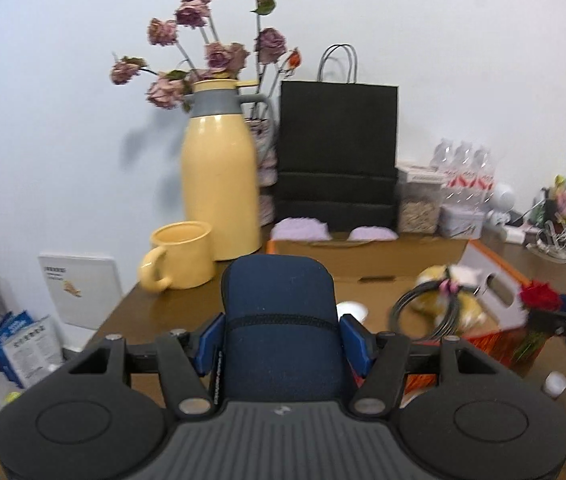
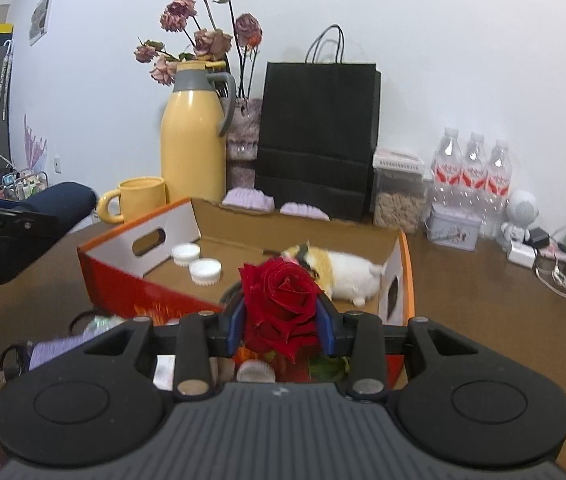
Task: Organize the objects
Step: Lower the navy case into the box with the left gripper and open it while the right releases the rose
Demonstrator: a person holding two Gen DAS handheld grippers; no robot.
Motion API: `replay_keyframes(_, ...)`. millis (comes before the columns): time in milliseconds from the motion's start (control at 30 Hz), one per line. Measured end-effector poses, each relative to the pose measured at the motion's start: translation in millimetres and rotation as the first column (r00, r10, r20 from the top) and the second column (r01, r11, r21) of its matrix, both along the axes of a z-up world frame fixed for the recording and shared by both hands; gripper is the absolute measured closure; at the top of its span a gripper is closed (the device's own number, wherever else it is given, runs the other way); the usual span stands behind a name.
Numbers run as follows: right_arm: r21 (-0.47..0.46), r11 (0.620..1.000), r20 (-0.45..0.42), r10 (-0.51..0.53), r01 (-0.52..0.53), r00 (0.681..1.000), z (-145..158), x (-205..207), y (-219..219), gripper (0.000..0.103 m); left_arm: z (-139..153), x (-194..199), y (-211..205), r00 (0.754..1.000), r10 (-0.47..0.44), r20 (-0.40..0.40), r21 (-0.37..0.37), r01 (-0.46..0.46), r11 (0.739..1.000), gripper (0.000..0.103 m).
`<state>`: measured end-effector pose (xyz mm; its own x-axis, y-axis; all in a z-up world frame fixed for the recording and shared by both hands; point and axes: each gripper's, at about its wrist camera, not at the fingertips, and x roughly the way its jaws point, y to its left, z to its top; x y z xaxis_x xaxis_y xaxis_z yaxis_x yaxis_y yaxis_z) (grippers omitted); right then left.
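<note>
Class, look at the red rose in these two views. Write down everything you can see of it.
The red rose is a full, open bloom of deep crimson, velvety petals, with green leaves showing just beneath it. It is clamped between the blue pads of the right gripper, held above the near edge of the open cardboard box. In the left wrist view it shows small at the right, upright, with a thin green stem hanging below.

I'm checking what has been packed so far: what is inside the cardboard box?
Inside the cardboard box lie two white lids, a white and orange plush toy and a dark coiled cable. The red rose in the right gripper hides the near floor.
</note>
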<state>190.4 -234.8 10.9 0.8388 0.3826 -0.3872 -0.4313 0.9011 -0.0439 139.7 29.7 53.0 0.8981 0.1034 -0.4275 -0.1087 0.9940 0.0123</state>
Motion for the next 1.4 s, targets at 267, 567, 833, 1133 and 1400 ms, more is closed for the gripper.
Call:
replay_keyframes(267,-0.011,0.998,0.024,0.055,-0.055,0.998,12.0,25.5,29.7,0.066,8.9,48.6,-19.7,0.999,-0.032,-0.002,-0.022,0.032,0.999,0.042)
replay_keyframes(567,-0.046,0.994,-0.008,0.102,-0.102,0.995,4.1,67.0,68.0,0.066,4.8,100.0,-25.2,0.999,-0.046,-0.015,-0.033,0.046,0.998,0.042)
replay_keyframes(833,-0.055,0.994,-0.056,0.087,-0.09,0.995,-6.5,98.4,78.8,0.045,-8.1,137.2,-21.4,0.997,-0.066,-0.041,-0.036,0.065,0.997,0.036)
replay_keyframes(1133,-0.065,0.996,-0.082,0.054,-0.059,0.995,-14.9,106.5,74.7,0.0,-10.4,136.3,-7.6,0.999,-0.047,0.013,-0.093,0.048,0.995,0.0)
replay_keyframes(1400,-0.058,0.997,-0.054,0.046,-0.049,0.997,-5.7,95.5,72.0,0.0,-2.5,126.5,-9.4,0.999,-0.039,0.02,-0.079,0.04,0.996,0.0)
